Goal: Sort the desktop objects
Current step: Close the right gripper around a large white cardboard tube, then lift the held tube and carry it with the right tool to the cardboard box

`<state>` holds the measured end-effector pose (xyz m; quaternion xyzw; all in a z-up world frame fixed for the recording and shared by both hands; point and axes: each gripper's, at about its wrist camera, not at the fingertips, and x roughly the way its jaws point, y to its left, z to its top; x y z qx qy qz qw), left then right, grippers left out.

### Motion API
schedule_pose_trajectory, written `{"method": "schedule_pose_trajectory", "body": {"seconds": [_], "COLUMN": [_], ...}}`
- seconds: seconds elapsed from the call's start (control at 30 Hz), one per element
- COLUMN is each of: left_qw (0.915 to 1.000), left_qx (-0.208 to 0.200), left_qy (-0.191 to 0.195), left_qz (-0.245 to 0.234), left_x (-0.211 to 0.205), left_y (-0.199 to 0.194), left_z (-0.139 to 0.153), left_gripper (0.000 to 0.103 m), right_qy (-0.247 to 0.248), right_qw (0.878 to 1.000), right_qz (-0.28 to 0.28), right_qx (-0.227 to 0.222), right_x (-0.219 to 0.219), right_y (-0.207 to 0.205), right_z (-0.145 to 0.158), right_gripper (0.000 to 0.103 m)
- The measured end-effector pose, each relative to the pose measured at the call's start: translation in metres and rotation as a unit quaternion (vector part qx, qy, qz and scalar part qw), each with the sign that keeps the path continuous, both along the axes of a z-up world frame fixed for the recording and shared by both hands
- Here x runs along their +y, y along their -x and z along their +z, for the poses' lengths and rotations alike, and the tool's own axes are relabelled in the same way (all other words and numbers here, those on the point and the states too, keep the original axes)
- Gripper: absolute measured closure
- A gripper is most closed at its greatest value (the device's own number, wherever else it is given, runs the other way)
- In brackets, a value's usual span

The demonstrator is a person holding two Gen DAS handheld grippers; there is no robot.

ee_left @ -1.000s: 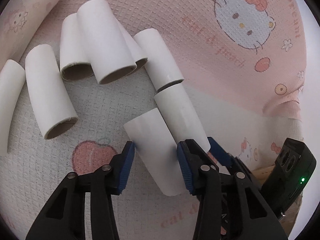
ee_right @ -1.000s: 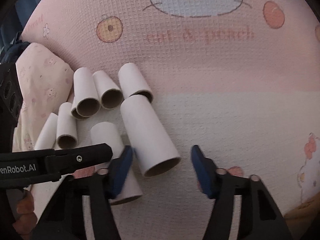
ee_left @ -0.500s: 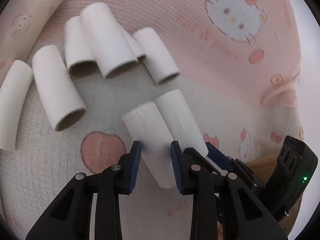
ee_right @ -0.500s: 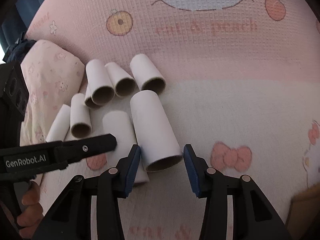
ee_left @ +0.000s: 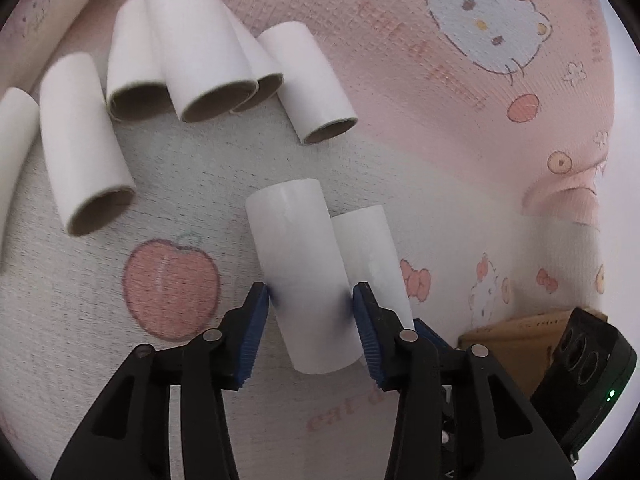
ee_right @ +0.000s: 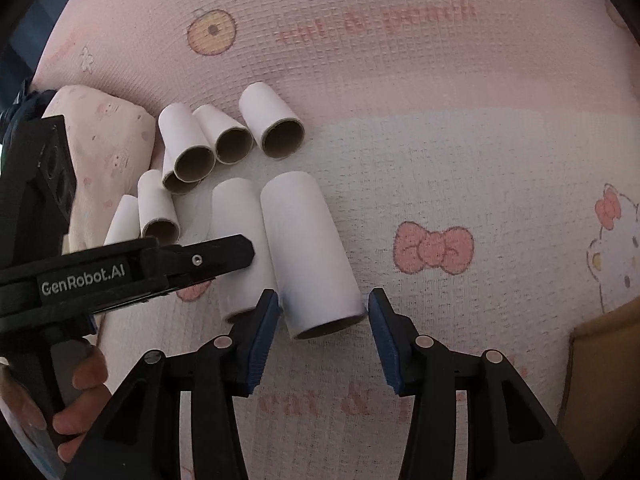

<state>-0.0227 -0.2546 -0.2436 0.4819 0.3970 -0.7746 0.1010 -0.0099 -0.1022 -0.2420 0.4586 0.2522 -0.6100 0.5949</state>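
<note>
Several white cardboard tubes lie on a pink Hello Kitty mat (ee_left: 420, 128). My left gripper (ee_left: 308, 312) is shut on one tube (ee_left: 300, 268), its blue pads pressing both sides. A second tube (ee_left: 372, 256) lies just right of it. In the right wrist view, my right gripper (ee_right: 322, 312) has its jaws around the near end of that large tube (ee_right: 308, 252), pads close to its sides; contact is unclear. The left gripper's finger (ee_right: 208, 258) and its held tube (ee_right: 240, 240) show there too. A cluster of tubes (ee_left: 200, 52) lies farther back.
A rolled pink cloth (ee_right: 100, 148) lies left of the tube cluster. A brown cardboard box (ee_right: 600, 380) sits at the mat's right edge. The right gripper's body (ee_left: 584, 372) shows low right in the left wrist view. A hand (ee_right: 76, 392) holds the left gripper.
My left gripper closed on its tube and has drawn it away from the cluster. My right gripper narrowed around the large tube, which has moved with it away from the cluster.
</note>
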Motion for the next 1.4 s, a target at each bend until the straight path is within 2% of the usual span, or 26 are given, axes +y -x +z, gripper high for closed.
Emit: {"method": "schedule_pose_trajectory", "body": {"seconds": [0.07, 0.2, 0.33, 0.4, 0.5, 0.63, 0.73, 0.83, 0.97, 1.1, 1.3, 1.4], "left_qw": [0.9999, 0.9965, 0.9852, 0.9794, 0.9744, 0.9730, 0.9732, 0.9759, 0.9812, 0.9861, 0.9898, 0.9898], "left_qx": [-0.002, -0.014, -0.036, -0.043, -0.065, -0.116, -0.126, -0.120, -0.112, -0.101, -0.095, -0.091], "left_qy": [0.013, 0.071, 0.140, 0.163, 0.180, 0.173, 0.165, 0.151, 0.127, 0.106, 0.087, 0.093], "left_qz": [-0.005, -0.042, -0.092, -0.110, -0.118, -0.100, -0.100, -0.103, -0.094, -0.078, -0.062, -0.058], "left_x": [0.002, 0.013, 0.027, 0.033, 0.035, 0.029, 0.023, 0.015, 0.011, -0.001, -0.009, -0.003], "left_y": [0.002, 0.011, 0.022, 0.023, 0.020, 0.007, -0.005, -0.010, -0.008, -0.007, -0.010, -0.006], "left_z": [0.002, 0.010, 0.017, 0.020, 0.021, 0.023, 0.024, 0.023, 0.020, 0.012, -0.002, -0.003], "left_gripper": [0.055, 0.055, 0.055, 0.055, 0.056, 0.057, 0.057, 0.056, 0.055, 0.054, 0.054, 0.056], "right_qy": [0.001, -0.004, -0.012, -0.019, -0.026, -0.047, -0.062, -0.071, -0.073, -0.080, -0.072, -0.069], "right_qw": [1.000, 1.000, 0.999, 0.999, 0.999, 0.998, 0.996, 0.993, 0.993, 0.991, 0.992, 0.990], "right_qz": [0.001, 0.009, 0.018, 0.026, 0.031, 0.040, 0.058, 0.084, 0.091, 0.096, 0.095, 0.099], "right_qx": [0.006, 0.020, 0.031, 0.036, 0.028, 0.030, 0.037, 0.048, 0.030, 0.038, 0.052, 0.067], "right_x": [-0.001, -0.009, -0.016, -0.017, -0.014, -0.009, -0.009, -0.011, -0.018, -0.025, -0.030, -0.030], "right_y": [0.000, -0.004, -0.008, -0.011, -0.011, -0.013, -0.019, -0.027, -0.032, -0.035, -0.041, -0.047], "right_z": [-0.001, -0.002, -0.003, -0.005, -0.006, -0.005, -0.004, -0.004, -0.007, -0.015, -0.020, -0.020], "right_gripper": [0.057, 0.057, 0.057, 0.061, 0.062, 0.062, 0.062, 0.061, 0.061, 0.061, 0.061, 0.061]}}
